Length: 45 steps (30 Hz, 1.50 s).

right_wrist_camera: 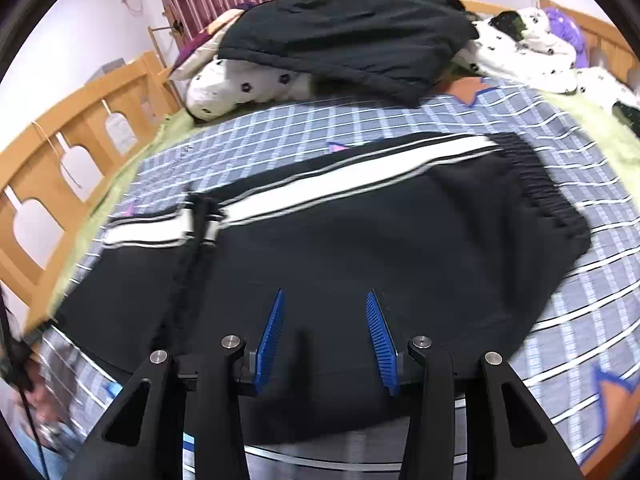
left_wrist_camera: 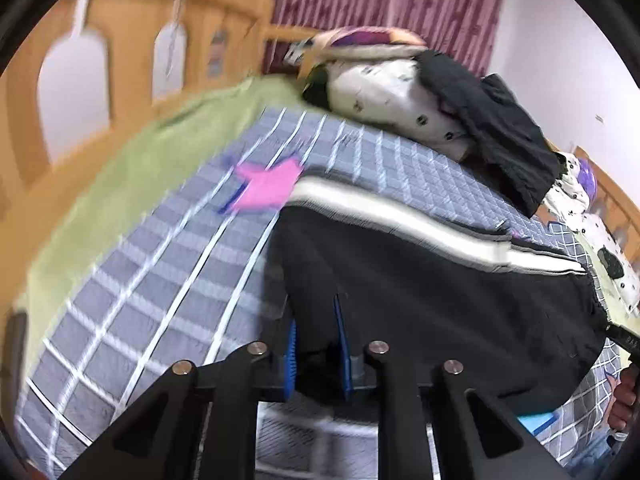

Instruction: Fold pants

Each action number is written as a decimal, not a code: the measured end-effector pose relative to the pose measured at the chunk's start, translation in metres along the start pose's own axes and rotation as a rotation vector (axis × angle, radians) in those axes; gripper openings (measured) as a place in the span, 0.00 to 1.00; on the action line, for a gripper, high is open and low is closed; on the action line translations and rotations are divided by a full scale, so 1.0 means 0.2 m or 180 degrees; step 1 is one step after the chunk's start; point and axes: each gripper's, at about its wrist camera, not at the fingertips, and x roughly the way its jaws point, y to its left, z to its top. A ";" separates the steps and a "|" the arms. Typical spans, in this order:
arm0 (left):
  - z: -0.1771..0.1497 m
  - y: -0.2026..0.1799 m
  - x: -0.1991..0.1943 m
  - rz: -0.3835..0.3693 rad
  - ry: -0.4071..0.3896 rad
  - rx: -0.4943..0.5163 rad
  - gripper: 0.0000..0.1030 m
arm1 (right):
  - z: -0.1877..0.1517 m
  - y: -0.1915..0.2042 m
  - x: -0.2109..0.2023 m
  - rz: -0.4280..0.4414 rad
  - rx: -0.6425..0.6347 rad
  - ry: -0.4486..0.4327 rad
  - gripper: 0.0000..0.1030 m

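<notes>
Matt black cloth pants [right_wrist_camera: 340, 240], checked cotton sheet [right_wrist_camera: 580, 280], wooden bedframe [right_wrist_camera: 48, 168]

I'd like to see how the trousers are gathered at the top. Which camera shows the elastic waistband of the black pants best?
The right wrist view. There the ruched waistband of the black pants lies in full sight on the checked bedspread, beyond the open right claw. In the left wrist view it is only a blurred sliver at the pants' far right edge.

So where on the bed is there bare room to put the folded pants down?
Bare checked sheet runs between the pants and the pillow, and again right of the waistband toward the green blanket. In the left wrist view, bare sheet lies between the pants and the wooden rail. The far end is crowded: pillow, black clothes, spotted bedding.
</notes>
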 end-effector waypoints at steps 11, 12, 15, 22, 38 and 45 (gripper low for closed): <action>0.13 -1.25 -0.07 -0.1099 -0.0186 0.0836 0.12 | 0.21 -0.50 -0.26 -0.0783 -0.0479 -0.0569 0.45; 0.09 -1.32 -0.03 -0.1182 -0.0112 0.0878 0.11 | 0.20 -0.55 -0.27 -0.0787 -0.0415 -0.0566 0.45; -0.10 -1.57 0.17 -0.1447 0.0309 0.0962 0.11 | 0.16 -0.63 -0.32 -0.0839 -0.0415 -0.0625 0.45; -0.36 -1.60 0.31 -0.1495 0.0717 0.1224 0.20 | 0.07 -0.64 -0.25 -0.0590 -0.0465 -0.0392 0.46; -0.42 -0.78 0.13 -0.0756 0.0574 0.0687 0.69 | 0.11 -0.14 0.29 0.0702 -0.0163 0.0535 0.62; -0.46 -0.87 0.27 -0.0699 0.0687 0.0721 0.72 | 0.14 -0.05 0.28 0.1004 -0.0292 0.0415 0.15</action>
